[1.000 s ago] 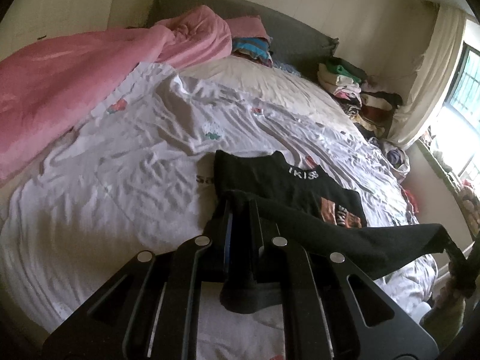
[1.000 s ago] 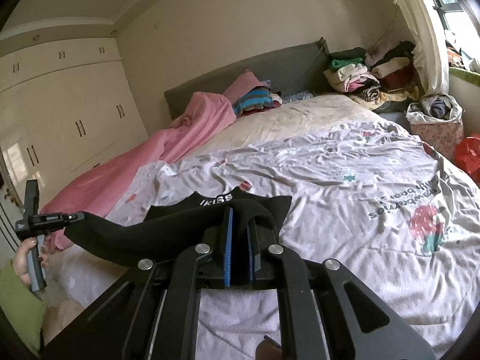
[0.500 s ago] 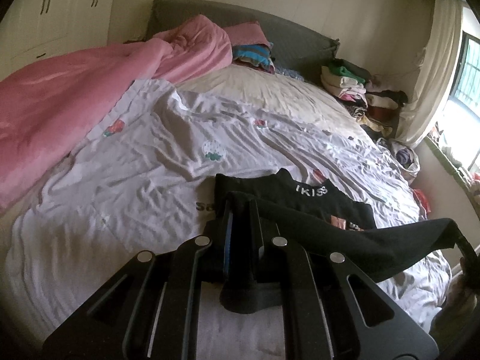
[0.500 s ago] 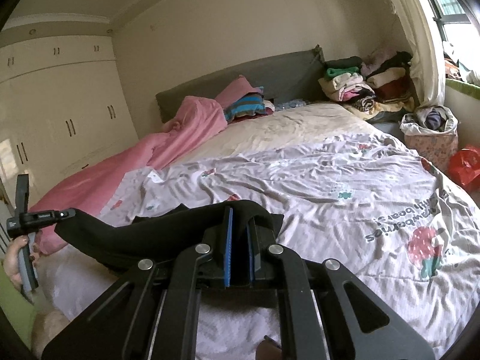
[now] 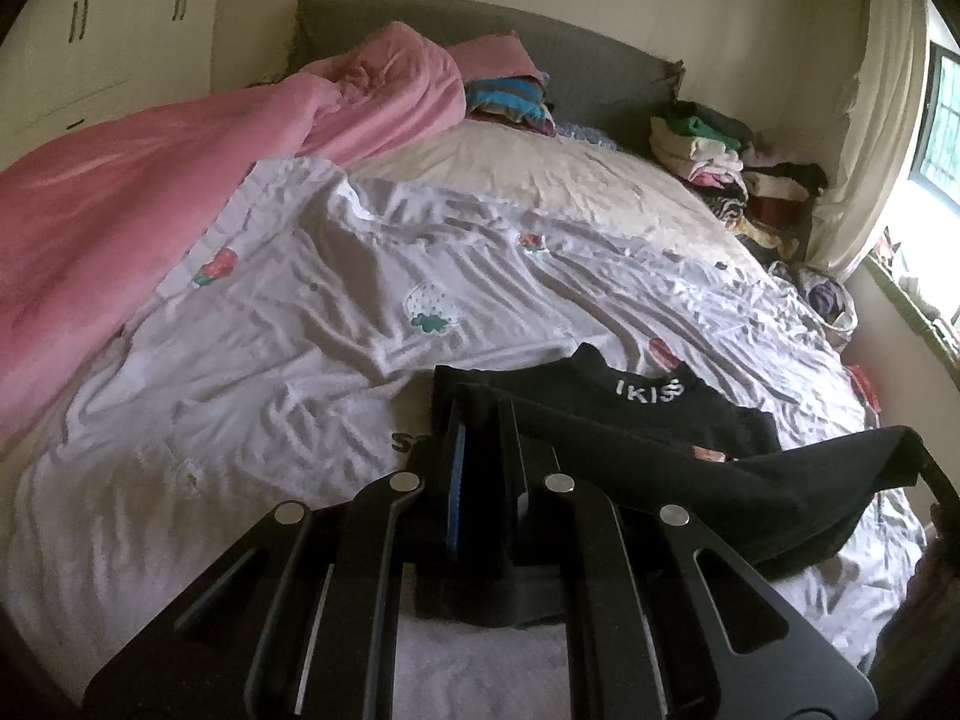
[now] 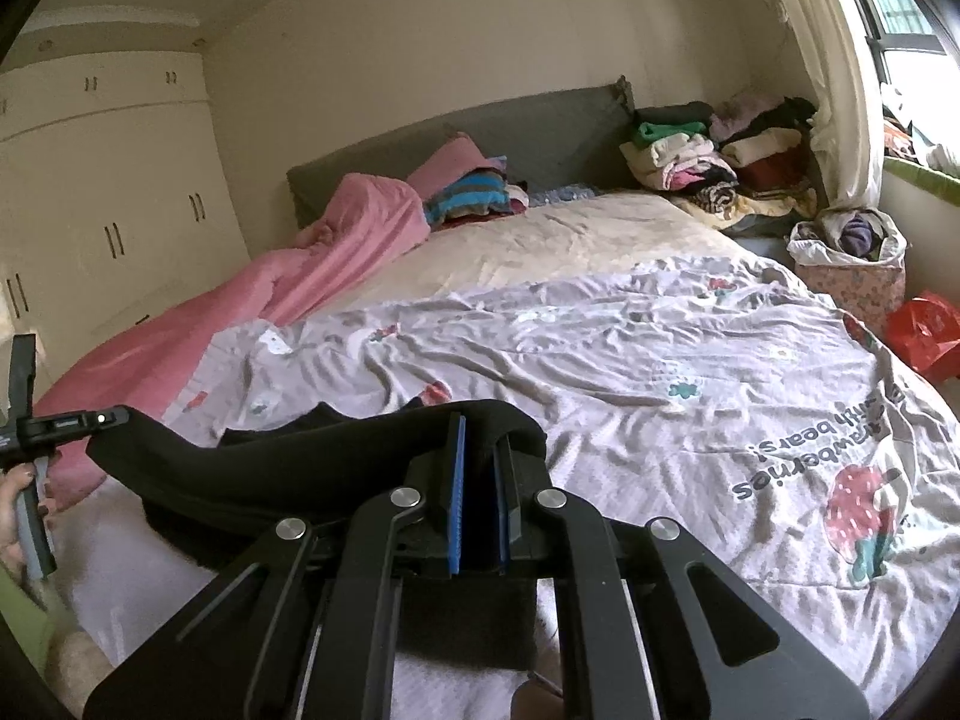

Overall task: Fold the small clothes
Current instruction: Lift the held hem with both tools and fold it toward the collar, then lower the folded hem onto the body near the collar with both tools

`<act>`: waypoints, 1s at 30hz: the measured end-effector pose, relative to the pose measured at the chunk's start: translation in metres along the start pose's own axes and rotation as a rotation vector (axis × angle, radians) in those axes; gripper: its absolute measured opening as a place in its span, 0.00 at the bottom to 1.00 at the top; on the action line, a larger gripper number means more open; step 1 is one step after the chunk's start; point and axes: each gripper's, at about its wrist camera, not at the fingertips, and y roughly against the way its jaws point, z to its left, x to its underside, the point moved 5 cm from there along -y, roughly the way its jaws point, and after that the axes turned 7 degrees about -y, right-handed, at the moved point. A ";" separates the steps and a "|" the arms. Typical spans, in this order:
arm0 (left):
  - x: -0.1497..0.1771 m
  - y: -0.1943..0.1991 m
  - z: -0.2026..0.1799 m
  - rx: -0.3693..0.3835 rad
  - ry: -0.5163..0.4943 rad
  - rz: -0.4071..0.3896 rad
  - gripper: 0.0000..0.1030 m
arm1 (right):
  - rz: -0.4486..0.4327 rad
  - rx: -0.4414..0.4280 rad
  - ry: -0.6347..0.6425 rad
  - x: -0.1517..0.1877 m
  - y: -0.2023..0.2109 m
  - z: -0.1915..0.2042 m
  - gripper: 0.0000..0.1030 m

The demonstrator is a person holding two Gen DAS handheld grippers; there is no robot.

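Daylight enters from window (image 6: 900, 18) at my 2 o'clock, glare there; room dim, soft shadows; fisheye bends edges, dark vignette corners; I see slight blur overall.

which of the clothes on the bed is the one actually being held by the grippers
The black shirt with white collar lettering, near the bed's foot. Both the left gripper and right gripper are shut on its hem; the folded stacks by the headboard lie untouched.

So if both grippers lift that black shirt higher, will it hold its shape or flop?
Likely flop: the black shirt already sags between the left gripper and right gripper. It looks light, draping in soft folds. The rest would probably trail on the strawberry sheet.
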 end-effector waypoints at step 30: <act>0.019 -0.069 0.008 -0.065 -0.033 0.054 0.29 | 0.112 0.122 0.007 0.029 -0.072 -0.014 0.46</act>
